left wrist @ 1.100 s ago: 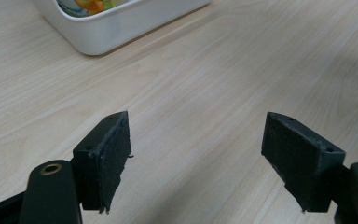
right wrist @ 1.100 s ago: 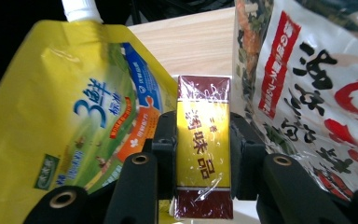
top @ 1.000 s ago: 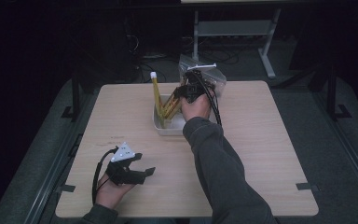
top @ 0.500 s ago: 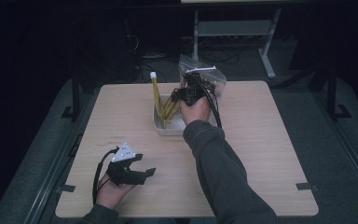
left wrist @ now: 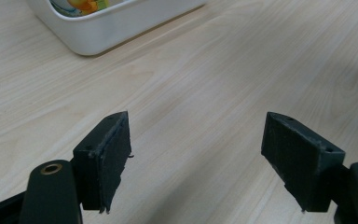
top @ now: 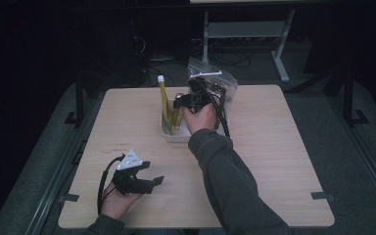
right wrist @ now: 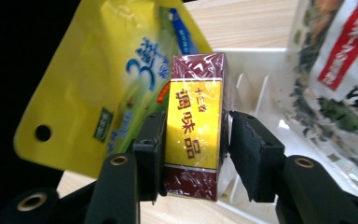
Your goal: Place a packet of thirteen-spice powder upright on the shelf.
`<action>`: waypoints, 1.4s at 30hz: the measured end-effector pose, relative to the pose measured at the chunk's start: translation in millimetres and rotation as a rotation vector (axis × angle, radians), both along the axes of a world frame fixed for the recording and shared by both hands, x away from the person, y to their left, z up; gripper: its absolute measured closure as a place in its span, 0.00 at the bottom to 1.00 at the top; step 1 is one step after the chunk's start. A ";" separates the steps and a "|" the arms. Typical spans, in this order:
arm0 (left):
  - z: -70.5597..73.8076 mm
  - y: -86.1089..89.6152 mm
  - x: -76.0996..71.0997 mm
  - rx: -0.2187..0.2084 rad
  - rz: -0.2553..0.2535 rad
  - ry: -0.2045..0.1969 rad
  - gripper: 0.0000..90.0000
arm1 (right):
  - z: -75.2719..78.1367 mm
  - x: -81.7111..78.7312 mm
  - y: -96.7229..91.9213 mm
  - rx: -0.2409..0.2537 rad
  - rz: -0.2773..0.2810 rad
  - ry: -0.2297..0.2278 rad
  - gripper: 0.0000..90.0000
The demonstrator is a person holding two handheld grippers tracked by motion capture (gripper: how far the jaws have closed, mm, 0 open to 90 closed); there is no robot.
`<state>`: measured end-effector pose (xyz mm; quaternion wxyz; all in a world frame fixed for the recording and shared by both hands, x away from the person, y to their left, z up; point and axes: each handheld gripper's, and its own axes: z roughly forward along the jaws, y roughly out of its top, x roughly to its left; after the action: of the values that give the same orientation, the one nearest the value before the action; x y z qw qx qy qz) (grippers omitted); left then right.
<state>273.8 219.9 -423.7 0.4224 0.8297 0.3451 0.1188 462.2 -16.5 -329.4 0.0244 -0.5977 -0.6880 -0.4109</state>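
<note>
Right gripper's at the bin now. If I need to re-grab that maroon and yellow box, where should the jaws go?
Grip the maroon and yellow box across its two narrow sides at mid-height, coming straight at its printed face. It stands upright in the white bin, the yellow pouch close beside it. The right gripper already straddles it there, jaws just opening.

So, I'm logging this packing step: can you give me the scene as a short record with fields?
work surface: wooden table
container: white bin near the far edge
right claw: jaws just been opening, dark red and yellow box between them, over the bin
beside box: yellow pouch
behind bin: clear bag
left claw: open, nothing between its jaws, near edge
</note>
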 end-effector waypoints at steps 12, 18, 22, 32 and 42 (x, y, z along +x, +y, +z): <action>0.3 -2.1 -0.7 0.003 -0.006 0.000 0.26 | -3.0 -10.0 7.2 -0.009 0.049 0.027 0.57; 0.3 -1.5 -0.7 0.002 -0.004 -0.001 0.26 | -9.6 -7.9 10.3 -0.010 0.051 0.041 0.56; 0.0 -0.4 -0.1 0.004 -0.002 0.001 0.26 | -11.9 -4.3 10.8 0.002 0.053 0.041 0.57; 0.1 -0.5 -0.2 0.007 -0.003 -0.002 0.26 | -13.1 -5.1 6.9 0.024 0.071 0.046 0.56; -0.9 -2.5 -0.5 0.009 -0.005 0.000 0.26 | -16.9 -4.1 -5.0 -0.005 0.053 0.045 0.63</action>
<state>273.3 217.4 -424.6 0.4188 0.8325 0.3427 0.1192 458.1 -21.4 -346.3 0.0493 -0.5884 -0.7039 -0.3949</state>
